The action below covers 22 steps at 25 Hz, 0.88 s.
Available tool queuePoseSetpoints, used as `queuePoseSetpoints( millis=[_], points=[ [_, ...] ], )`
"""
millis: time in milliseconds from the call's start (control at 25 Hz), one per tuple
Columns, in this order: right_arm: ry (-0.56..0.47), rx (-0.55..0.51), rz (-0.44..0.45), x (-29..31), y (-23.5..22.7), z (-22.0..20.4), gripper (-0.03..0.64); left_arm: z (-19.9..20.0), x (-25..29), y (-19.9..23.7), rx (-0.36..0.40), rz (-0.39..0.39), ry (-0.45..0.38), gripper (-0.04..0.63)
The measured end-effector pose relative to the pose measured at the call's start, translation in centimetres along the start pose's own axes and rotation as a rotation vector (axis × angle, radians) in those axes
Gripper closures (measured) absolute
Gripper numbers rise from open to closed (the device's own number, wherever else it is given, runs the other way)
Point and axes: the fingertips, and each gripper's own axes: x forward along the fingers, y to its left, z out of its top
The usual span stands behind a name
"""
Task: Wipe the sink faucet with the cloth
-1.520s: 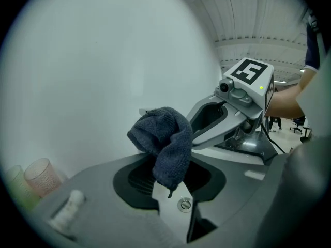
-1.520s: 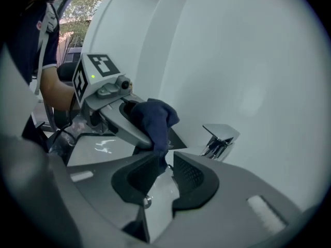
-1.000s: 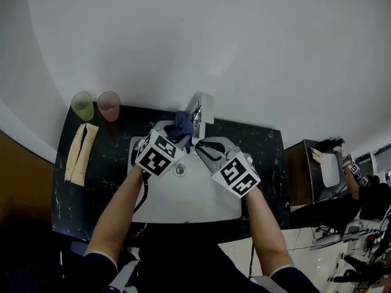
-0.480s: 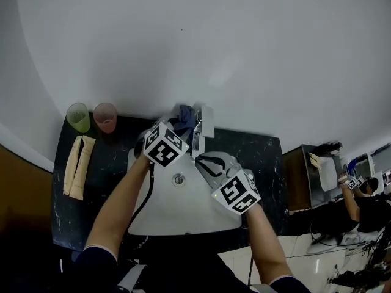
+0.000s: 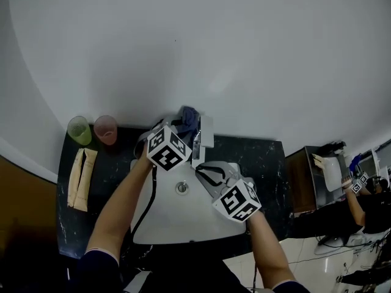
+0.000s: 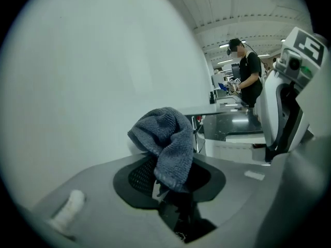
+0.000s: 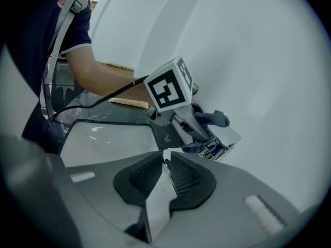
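Note:
A blue-grey cloth [image 5: 187, 119] hangs bunched from my left gripper [image 5: 179, 132], which is shut on it. The cloth is up against the wall, right behind the top of the chrome faucet [image 5: 204, 133]. In the left gripper view the cloth [image 6: 166, 137] droops over the jaws of the left gripper [image 6: 168, 177] and hides the pads. My right gripper [image 5: 204, 170] reaches over the white sink [image 5: 177, 215] from the front right. In the right gripper view the right gripper [image 7: 165, 167] is shut on a thin chrome strip of the faucet [image 7: 225, 141].
A green cup [image 5: 79, 130] and a pink cup [image 5: 105, 129] stand at the back left of the dark counter [image 5: 266, 157]. Beige folded pieces [image 5: 81, 177] lie in front of them. The wall rises straight behind the faucet. A person [image 6: 248, 71] works at a far bench.
My left gripper has carried the cloth from the sink's back left rim away toward the wall, to behind the faucet's top. The right gripper has stayed where it was at the faucet.

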Motion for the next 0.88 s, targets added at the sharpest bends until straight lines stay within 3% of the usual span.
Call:
queuePoseSetpoints(
  millis=[240,400,880],
  points=[
    [-0.01,0.009,-0.001,-0.1,0.0,0.0,0.565,4.7,-2.7,0.3,0.034,0.023,-0.105,0.479],
    [-0.018,0.014,-0.003,0.0,-0.2,0.1,0.565,5.0,-2.8,0.4,0.008,0.019,-0.121,0.48],
    [-0.032,0.032,-0.002,-0.2,-0.1,0.2,0.565,-1.1,0.8,-0.4,-0.115,-0.04,0.002,0.482]
  ],
)
